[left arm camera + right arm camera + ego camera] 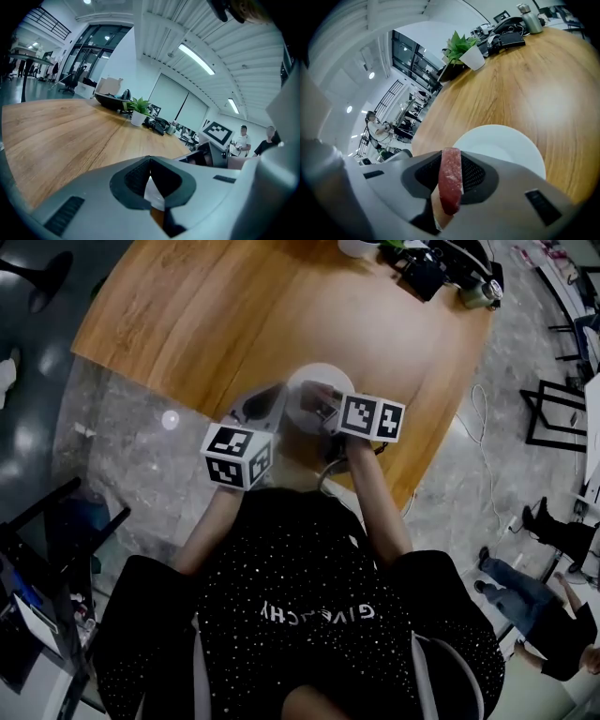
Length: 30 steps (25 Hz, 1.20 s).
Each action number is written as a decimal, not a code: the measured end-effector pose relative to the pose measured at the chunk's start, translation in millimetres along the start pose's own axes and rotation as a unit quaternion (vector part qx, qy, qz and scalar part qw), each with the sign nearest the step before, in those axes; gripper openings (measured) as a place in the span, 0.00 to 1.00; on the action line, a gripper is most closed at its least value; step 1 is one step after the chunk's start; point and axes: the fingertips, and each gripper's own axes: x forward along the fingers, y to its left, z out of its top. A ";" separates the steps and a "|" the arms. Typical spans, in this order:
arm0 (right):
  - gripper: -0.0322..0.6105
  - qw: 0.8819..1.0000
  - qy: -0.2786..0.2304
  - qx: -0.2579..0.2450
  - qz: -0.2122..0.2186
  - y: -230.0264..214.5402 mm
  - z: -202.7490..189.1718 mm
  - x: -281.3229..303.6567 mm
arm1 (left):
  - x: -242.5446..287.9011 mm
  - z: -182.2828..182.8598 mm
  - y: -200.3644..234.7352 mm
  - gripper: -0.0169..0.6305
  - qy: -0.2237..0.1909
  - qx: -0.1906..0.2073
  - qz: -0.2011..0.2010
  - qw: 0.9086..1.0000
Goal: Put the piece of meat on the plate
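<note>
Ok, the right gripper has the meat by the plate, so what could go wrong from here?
1. The piece of meat stands on edge between the right gripper's jaws. On release it may cling to a pad, or tip and land off-centre on the white plate.
2. The plate sits near the wooden table's edge on the person's side, so a nudge could slide it.
3. The left gripper hovers close beside the plate and may crowd the placement.

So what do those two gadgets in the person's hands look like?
The left gripper and right gripper are pale grey plastic, each with two jaws lined with dark ribbed pads. Each carries a white cube printed with black square markers. The person wears a black, white-speckled short-sleeved top with lettering.
</note>
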 end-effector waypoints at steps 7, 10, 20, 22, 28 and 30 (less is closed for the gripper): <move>0.20 0.999 0.021 -0.024 -0.036 -3.7 -4.5 10.7 | -6.4 1.4 2.4 0.04 -0.004 0.001 -0.001 1.000; 0.20 0.997 0.038 -0.028 -0.054 -6.2 -5.9 15.2 | -6.0 3.2 2.8 0.04 -0.004 0.002 -0.002 1.000; 0.29 0.995 0.048 -0.029 -0.077 -8.8 -0.1 7.0 | -0.5 10.3 0.5 0.04 -0.010 0.004 -0.008 1.000; 0.32 0.995 0.048 -0.024 -0.081 -10.6 -0.1 2.5 | 0.9 9.4 -2.8 0.04 -0.008 0.006 -0.013 1.000; 0.35 0.992 0.055 -0.011 -0.112 -23.7 -5.5 -11.5 | 0.8 11.1 -7.3 0.04 -0.011 0.010 -0.019 1.000; 0.35 0.991 0.053 -0.005 -0.122 -26.1 -6.9 -16.7 | 0.1 12.0 -8.0 0.04 -0.013 0.011 -0.020 1.000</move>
